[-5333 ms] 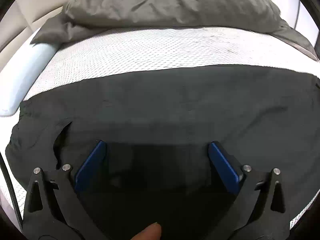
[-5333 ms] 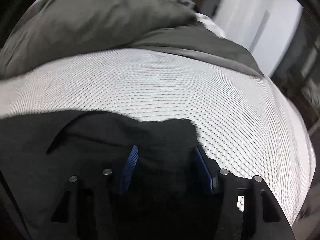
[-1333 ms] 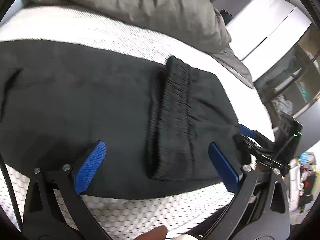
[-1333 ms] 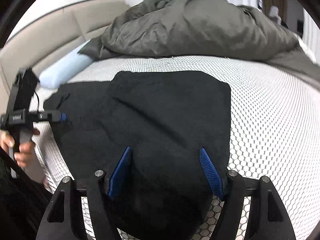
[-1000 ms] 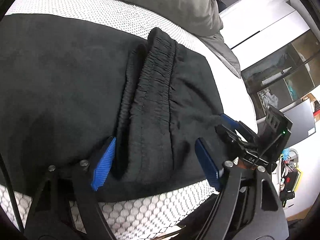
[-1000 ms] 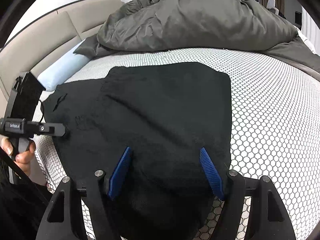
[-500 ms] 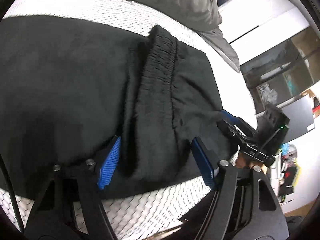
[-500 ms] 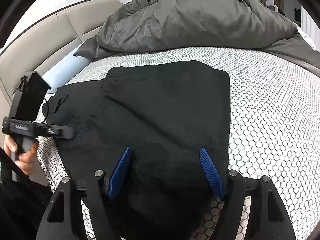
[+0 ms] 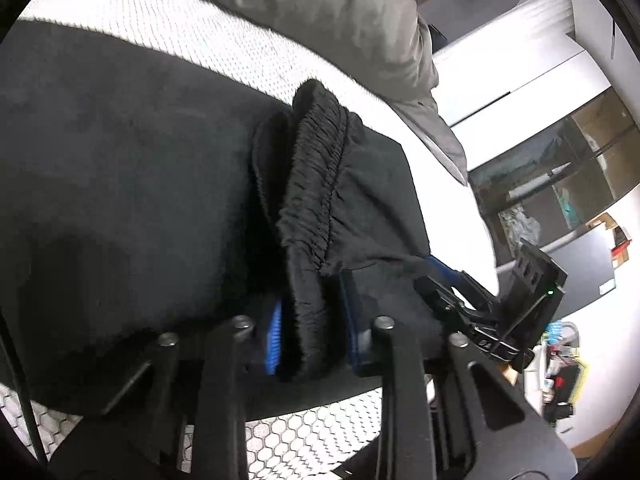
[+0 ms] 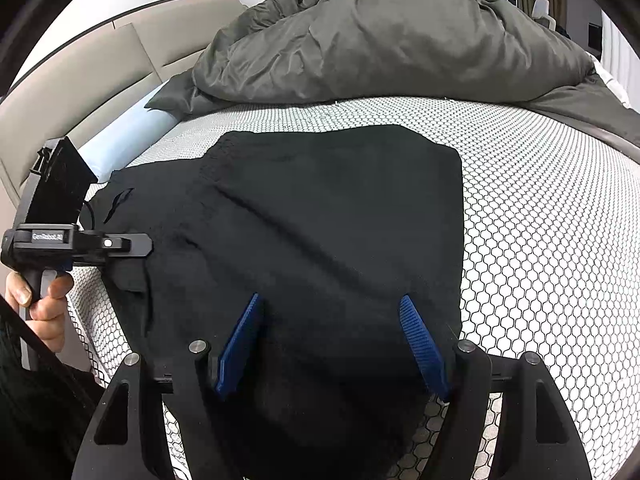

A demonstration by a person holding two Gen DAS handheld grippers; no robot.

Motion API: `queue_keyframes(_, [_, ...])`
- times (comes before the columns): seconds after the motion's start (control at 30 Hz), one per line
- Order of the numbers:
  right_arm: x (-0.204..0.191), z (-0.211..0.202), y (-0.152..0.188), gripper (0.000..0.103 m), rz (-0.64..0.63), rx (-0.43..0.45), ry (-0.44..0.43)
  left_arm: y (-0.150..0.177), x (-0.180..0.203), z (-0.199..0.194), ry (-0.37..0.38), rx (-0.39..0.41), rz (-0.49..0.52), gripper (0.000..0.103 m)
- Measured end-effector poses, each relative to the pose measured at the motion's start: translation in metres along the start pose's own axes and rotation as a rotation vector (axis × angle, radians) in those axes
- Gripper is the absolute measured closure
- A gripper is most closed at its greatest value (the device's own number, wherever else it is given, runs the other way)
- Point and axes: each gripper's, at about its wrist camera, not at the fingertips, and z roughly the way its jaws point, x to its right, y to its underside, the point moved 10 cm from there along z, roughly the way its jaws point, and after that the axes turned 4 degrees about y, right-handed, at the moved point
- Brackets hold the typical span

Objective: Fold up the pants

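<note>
Black pants (image 10: 332, 216) lie folded on the white mesh mattress (image 10: 540, 240). In the left wrist view my left gripper (image 9: 310, 328) is shut on the gathered elastic waistband (image 9: 316, 184), near the pants' front edge. The waistband bunches up between the blue pads. In the right wrist view my right gripper (image 10: 332, 340) is open, its blue fingers (image 10: 420, 344) resting astride the near end of the pants. The left gripper also shows in the right wrist view (image 10: 136, 244), at the pants' left edge. The right gripper shows in the left wrist view (image 9: 448, 280), at the fabric's right edge.
A grey duvet (image 10: 380, 40) is heaped along the far side of the bed. A pale blue pillow (image 10: 120, 144) lies by the beige headboard (image 10: 80, 72) at left. Shelves and clutter (image 9: 560, 360) stand beyond the bed's right edge.
My left gripper has closed from wide open onto the waistband over the last second. My right gripper has stayed open and nearly still on the pants.
</note>
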Motion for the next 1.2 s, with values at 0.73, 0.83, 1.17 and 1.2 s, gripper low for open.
queue_keyframes(0.73, [0.021, -0.023, -0.018, 0.029, 0.121, 0.072, -0.052, -0.065, -0.041, -0.083, -0.163, 0.197, 0.016, 0.035])
queue_keyframes(0.83, [0.038, -0.01, -0.014, 0.029, 0.207, 0.028, -0.052, -0.093, -0.032, -0.052, -0.114, 0.145, -0.01, 0.034])
queue_keyframes(1.17, [0.042, 0.005, -0.002, 0.029, 0.218, -0.036, -0.065, -0.124, -0.044, 0.04, -0.156, 0.021, -0.051, 0.087])
queue_keyframes(1.2, [0.042, 0.005, -0.002, 0.029, 0.215, -0.036, -0.064, -0.126, -0.042, 0.033, -0.146, 0.041, -0.049, 0.089])
